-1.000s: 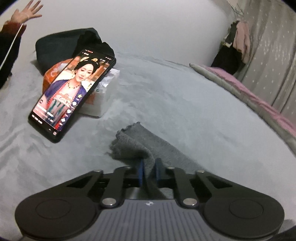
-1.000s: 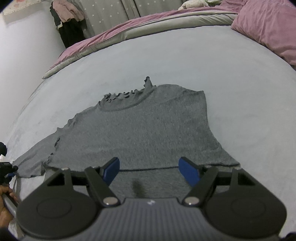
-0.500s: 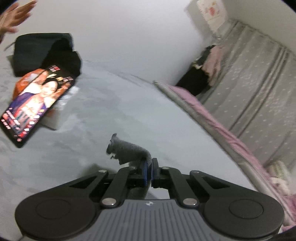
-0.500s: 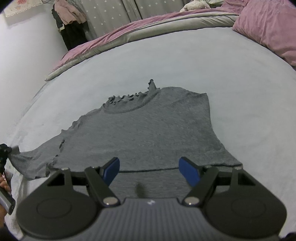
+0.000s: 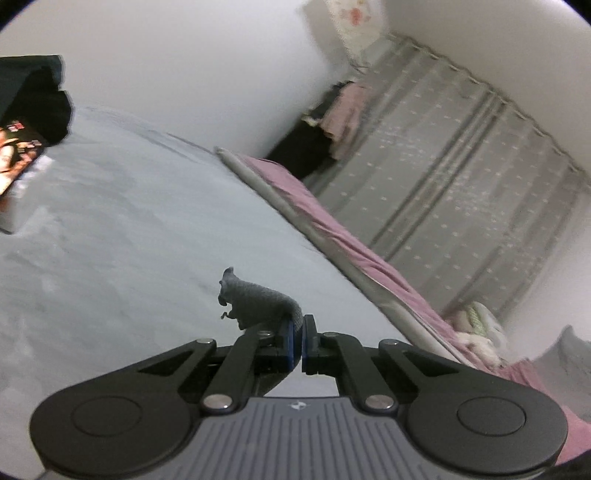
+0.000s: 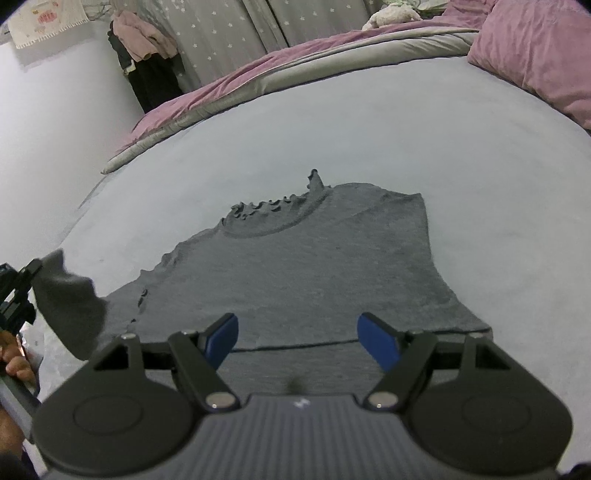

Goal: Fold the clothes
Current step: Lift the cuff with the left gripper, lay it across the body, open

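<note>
We were in a home bedroom. We worked on a wide bed (image 6: 369,122) covered in a pale grey sheet, with a pink quilt (image 6: 229,83) bunched along its far edge and a pink pillow (image 6: 535,55) at one corner. Grey star-dotted curtains (image 6: 236,33) hung behind, and clothes (image 6: 144,44) hung beside them against a white wall (image 5: 184,55).

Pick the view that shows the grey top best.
Right wrist: the grey top lies spread on the bed, neckline visible. Left wrist shows only a bunched bit of fabric pinched in the left gripper.
</note>
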A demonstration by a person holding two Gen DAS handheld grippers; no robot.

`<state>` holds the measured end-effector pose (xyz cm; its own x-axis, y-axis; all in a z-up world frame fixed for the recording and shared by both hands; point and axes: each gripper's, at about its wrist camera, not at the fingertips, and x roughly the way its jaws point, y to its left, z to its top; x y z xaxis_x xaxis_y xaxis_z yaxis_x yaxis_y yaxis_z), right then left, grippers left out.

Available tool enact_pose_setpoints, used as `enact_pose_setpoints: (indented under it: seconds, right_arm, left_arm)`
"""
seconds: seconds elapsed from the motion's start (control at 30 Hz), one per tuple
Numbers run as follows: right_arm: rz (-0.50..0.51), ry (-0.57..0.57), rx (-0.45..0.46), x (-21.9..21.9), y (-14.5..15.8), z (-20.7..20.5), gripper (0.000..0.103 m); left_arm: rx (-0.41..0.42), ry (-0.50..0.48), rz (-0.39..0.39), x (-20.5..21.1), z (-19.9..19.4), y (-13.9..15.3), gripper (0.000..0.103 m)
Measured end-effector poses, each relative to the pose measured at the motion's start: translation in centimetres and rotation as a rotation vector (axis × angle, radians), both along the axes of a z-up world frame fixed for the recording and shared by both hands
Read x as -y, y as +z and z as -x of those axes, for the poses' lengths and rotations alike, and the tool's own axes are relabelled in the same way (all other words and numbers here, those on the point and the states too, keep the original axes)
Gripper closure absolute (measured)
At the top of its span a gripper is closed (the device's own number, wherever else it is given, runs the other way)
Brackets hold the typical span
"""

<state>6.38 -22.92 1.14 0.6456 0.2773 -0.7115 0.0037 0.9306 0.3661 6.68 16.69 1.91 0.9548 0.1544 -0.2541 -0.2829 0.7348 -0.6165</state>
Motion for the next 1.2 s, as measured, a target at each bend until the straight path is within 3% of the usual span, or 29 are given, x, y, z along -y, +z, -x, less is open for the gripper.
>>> enact_pose_setpoints:
  seconds: [0.33,0.6,0.83,1.2]
  right_arm:
    - [-0.038,0.016,0.004,-0.6,0.2,0.0,0.028]
    - [-0.069,0.011,-0.004,-0.4,0.1,-0.1,0.028]
    - [-0.084,0.016,-0.013,-0.8,-0.2,-0.2,0.028]
    - [-0.096,0.025,-0.029,-1.2,-0.7,-0.4,0.027]
  left_arm:
    - [0.037,-0.191,-0.038,4.8,-0.6,0.9,0.101]
    - [0.008,-0.403,-0.094,8.1,-1.4,0.8,0.101]
    - [-0.093,-0.580,-0.130,11.1,-1.9,-0.6,0.101]
    - [-0.279,-0.764,-0.103,13.8,-2.3,-4.0,0.101]
